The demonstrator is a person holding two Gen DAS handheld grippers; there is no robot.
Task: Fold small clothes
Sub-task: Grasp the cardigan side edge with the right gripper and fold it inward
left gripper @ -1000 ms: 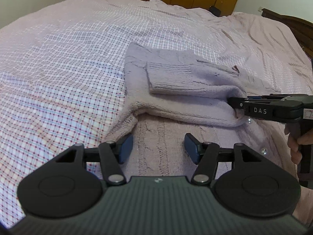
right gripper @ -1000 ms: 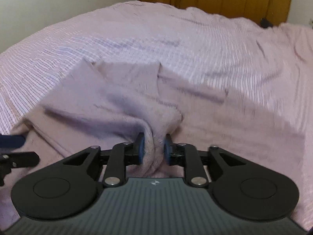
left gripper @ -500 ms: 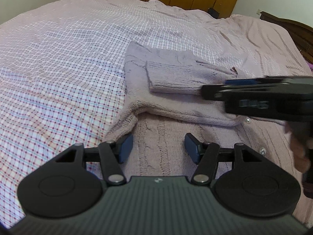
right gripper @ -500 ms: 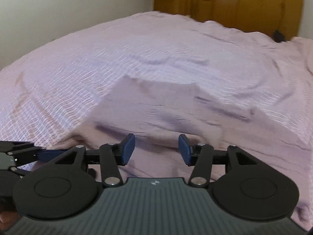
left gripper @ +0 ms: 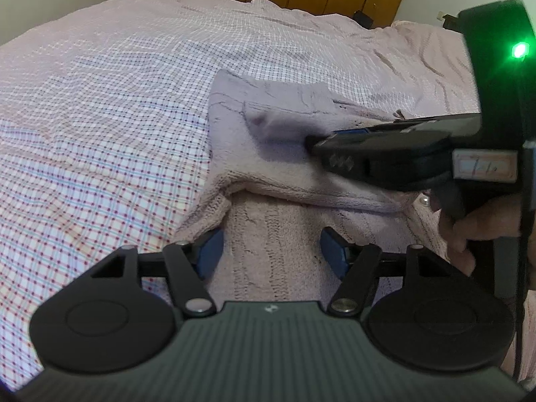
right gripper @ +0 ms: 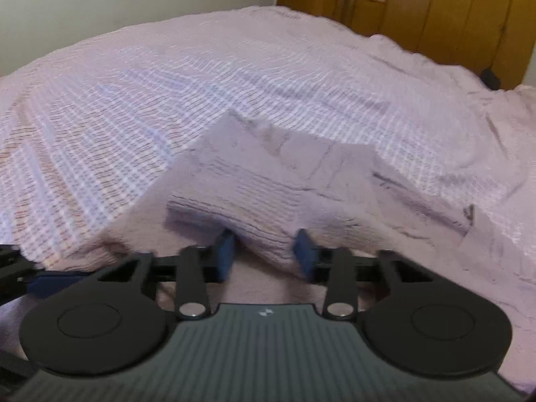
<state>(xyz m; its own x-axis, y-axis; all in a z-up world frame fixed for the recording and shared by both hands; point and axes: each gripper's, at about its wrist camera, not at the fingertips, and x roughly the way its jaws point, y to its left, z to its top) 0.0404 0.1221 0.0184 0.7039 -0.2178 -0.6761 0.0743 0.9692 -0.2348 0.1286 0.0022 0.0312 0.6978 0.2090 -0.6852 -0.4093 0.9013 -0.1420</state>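
A small pale lilac knit sweater (left gripper: 278, 221) lies on the bed, its upper part folded over with a ribbed sleeve cuff (left gripper: 278, 124) on top. My left gripper (left gripper: 271, 254) is open and empty, low over the cable-knit lower part. My right gripper (right gripper: 266, 254) is open and empty, its fingertips straddling the edge of the folded ribbed sleeve (right gripper: 254, 197). In the left wrist view the right gripper (left gripper: 315, 140) reaches in from the right over the fold, held by a hand (left gripper: 475, 224).
The bed is covered by a pink checked sheet (left gripper: 100, 127) that stretches left and far beyond the sweater. Wooden wardrobe doors (right gripper: 435, 10) stand behind the bed. The left gripper's fingertip shows at the left edge of the right wrist view (right gripper: 50, 283).
My right gripper let go of the pinched sweater fold, opened, and moved left and forward over the folded part to the ribbed sleeve. My left gripper stayed put and open.
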